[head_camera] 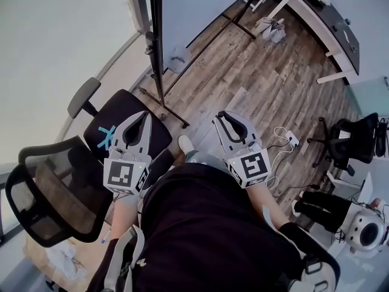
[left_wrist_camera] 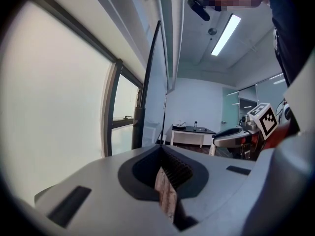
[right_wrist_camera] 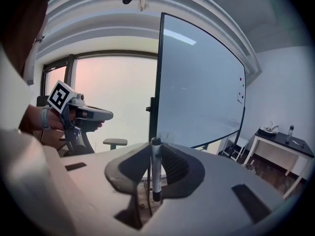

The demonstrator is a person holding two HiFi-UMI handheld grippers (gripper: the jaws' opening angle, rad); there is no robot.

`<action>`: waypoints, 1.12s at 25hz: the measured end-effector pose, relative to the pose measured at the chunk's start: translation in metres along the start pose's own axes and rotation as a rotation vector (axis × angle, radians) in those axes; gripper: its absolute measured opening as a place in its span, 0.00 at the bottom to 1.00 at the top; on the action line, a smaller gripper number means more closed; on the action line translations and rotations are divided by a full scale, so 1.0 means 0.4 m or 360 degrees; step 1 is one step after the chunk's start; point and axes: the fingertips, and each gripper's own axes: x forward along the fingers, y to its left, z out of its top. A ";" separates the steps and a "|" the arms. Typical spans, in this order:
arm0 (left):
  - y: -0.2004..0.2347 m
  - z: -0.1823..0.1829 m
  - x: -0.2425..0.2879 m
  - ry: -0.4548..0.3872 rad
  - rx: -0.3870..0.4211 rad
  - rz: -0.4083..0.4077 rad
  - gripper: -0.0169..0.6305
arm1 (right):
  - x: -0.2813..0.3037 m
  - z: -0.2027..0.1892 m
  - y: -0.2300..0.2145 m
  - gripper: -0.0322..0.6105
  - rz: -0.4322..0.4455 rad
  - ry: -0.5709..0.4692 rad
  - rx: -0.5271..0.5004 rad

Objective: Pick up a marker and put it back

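Right gripper (right_wrist_camera: pixel 155 154) is clamped on the marker (right_wrist_camera: pixel 156 173), carried in the air with the whiteboard (right_wrist_camera: pixel 202 82) ahead. Left gripper (left_wrist_camera: pixel 161 151) is pressed together on nothing. My worry: it's 1 narrow pinch on a round barrel, so a quick swing could pivot or drop it. The long axis stands upright across the jaws; I can't tell the cap end.
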 end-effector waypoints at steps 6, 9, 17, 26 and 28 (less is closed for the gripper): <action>0.010 -0.007 -0.007 0.0020 -0.0004 0.0030 0.04 | 0.019 0.007 -0.007 0.17 0.0032 -0.0002 -0.0030; 0.014 -0.010 -0.014 0.0025 -0.0010 0.0058 0.04 | 0.030 0.017 -0.011 0.17 0.0053 -0.0005 -0.0045; 0.025 -0.021 -0.053 0.0033 -0.0021 0.0146 0.04 | 0.071 0.049 -0.005 0.18 0.0136 -0.0034 -0.0122; 0.053 -0.038 -0.099 0.0043 -0.0047 0.0264 0.04 | 0.144 0.117 -0.002 0.17 0.0222 -0.0099 -0.0203; 0.063 -0.041 -0.106 0.0046 -0.0052 0.0296 0.04 | 0.166 0.136 -0.005 0.17 0.0238 -0.0116 -0.0225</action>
